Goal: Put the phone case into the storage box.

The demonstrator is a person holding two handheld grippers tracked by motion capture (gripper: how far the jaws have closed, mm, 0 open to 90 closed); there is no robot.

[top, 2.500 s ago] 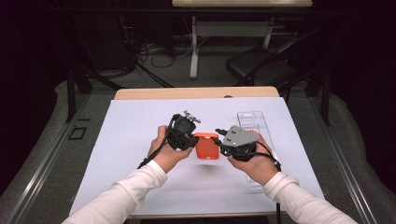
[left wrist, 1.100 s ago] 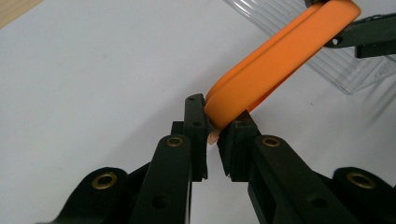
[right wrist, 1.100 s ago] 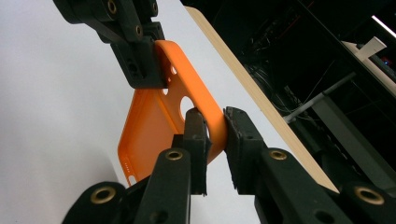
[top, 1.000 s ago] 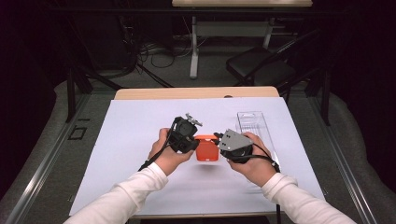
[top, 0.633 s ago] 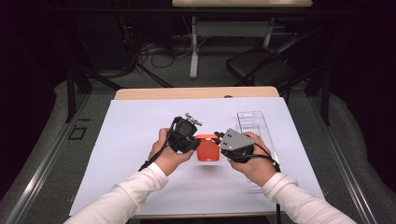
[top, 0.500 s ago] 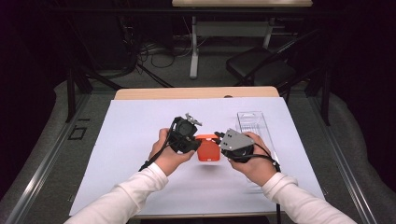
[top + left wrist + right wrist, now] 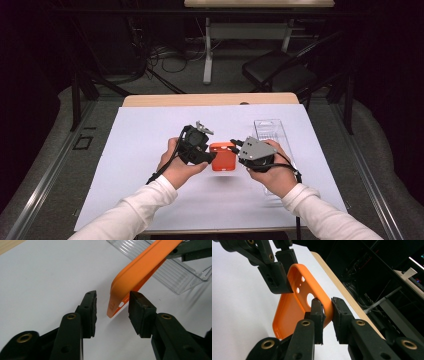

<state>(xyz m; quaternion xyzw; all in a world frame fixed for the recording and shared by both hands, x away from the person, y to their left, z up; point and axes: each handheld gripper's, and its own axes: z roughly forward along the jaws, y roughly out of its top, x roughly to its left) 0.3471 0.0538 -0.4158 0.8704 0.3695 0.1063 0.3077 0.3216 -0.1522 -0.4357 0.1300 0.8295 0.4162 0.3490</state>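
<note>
While both hands hover over the middle of the tabletop:
Left gripper (image 7: 209, 156): jaws partly apart, just been opening; the case's corner lies between them, pads not pressing.
Orange phone case (image 7: 223, 156): held off the white sheet (image 7: 140, 150), midway between both grippers, tilted.
Right gripper (image 7: 235, 145): jaws pinched on the case's rim beside its camera cut-out.
Clear tray (image 7: 272, 131): near the right edge, behind the right hand.

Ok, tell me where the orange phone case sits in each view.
High view: orange phone case at table centre, between both grippers.
Left gripper view: its corner hangs between the open jaws.
Right gripper view: centre, its edge clamped in the jaws.
Shared landmark: the white table cover.
</note>
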